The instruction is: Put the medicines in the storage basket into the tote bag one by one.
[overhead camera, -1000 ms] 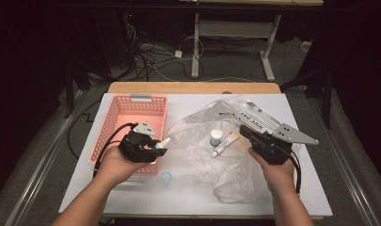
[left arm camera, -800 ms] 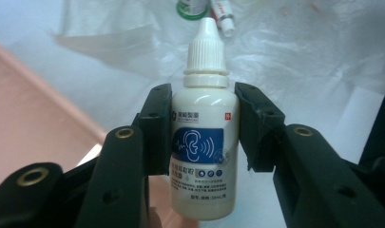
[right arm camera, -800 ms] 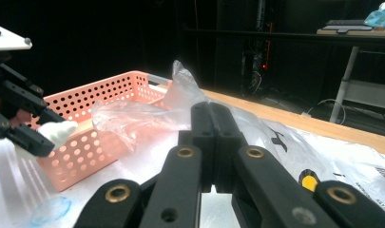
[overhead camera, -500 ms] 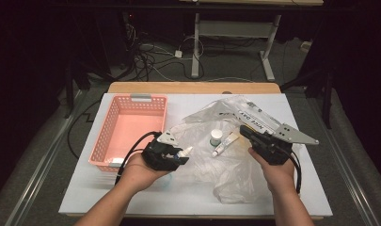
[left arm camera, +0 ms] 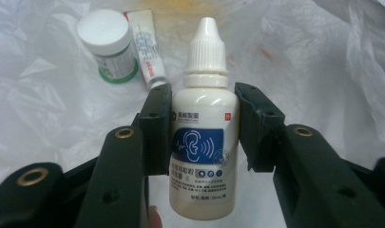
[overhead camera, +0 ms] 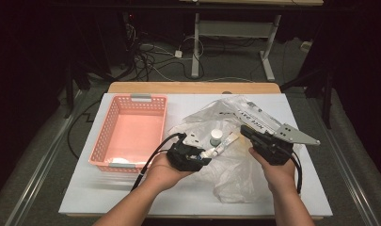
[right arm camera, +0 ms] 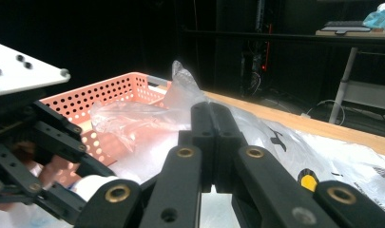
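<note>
Two pairs of tongs were at work over the white worktop, each held in one of the person's hands. The left tongs were closed partway on a small white dropper bottle, their black pads pressing its sides just below the shoulder; the bottle stood upright between them, with its ribbed cap and pointed tip clear of the grip and a blue label with an ear drawing facing the camera. In the high view the bottle hung over the crumpled clear plastic bag that covered the middle and right part of the worktop. Just beyond its tip, on the plastic, a small jar with a white lid stood upright, and a thin tube lay touching the jar's side. The right tongs were fully closed, pinching a fold of the bag's film and holding it lifted off the worktop, near the bag's right side. A pink basket with perforated walls sat toward the left edge of the worktop, beside the bag, well clear of the bottle. Something small and pale lay at the basket's near wall; I could not tell what.
</note>
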Tool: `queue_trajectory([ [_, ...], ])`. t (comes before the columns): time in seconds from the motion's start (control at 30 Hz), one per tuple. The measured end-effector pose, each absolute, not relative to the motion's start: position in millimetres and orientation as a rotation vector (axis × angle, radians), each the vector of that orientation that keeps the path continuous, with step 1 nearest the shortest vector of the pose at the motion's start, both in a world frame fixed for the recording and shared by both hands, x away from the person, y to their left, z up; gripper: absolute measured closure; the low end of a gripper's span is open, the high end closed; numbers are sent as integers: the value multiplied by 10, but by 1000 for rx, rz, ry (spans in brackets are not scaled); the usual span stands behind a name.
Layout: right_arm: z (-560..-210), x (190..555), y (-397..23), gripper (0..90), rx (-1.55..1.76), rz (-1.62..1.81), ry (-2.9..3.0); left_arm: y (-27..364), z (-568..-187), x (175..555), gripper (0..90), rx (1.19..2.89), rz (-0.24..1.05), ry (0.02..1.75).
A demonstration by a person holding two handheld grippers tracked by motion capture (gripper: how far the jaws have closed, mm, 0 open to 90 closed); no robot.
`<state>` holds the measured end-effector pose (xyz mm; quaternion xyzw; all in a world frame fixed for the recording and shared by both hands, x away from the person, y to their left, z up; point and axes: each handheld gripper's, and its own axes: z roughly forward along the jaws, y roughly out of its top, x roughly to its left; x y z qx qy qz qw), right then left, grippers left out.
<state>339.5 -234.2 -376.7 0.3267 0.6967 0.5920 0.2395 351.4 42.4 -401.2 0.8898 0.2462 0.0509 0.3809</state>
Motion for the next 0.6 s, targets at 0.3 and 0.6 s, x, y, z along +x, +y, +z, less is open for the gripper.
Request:
queue_trajectory([
  [0.3,-3767,3394,-2348,900,889,1619,1904,59,-4134,3704,586,2246,142,614],
  [0.6,-3762,3391,-2376,900,896,1627,1897,-304,-4368,3921,585,2231,179,648],
])
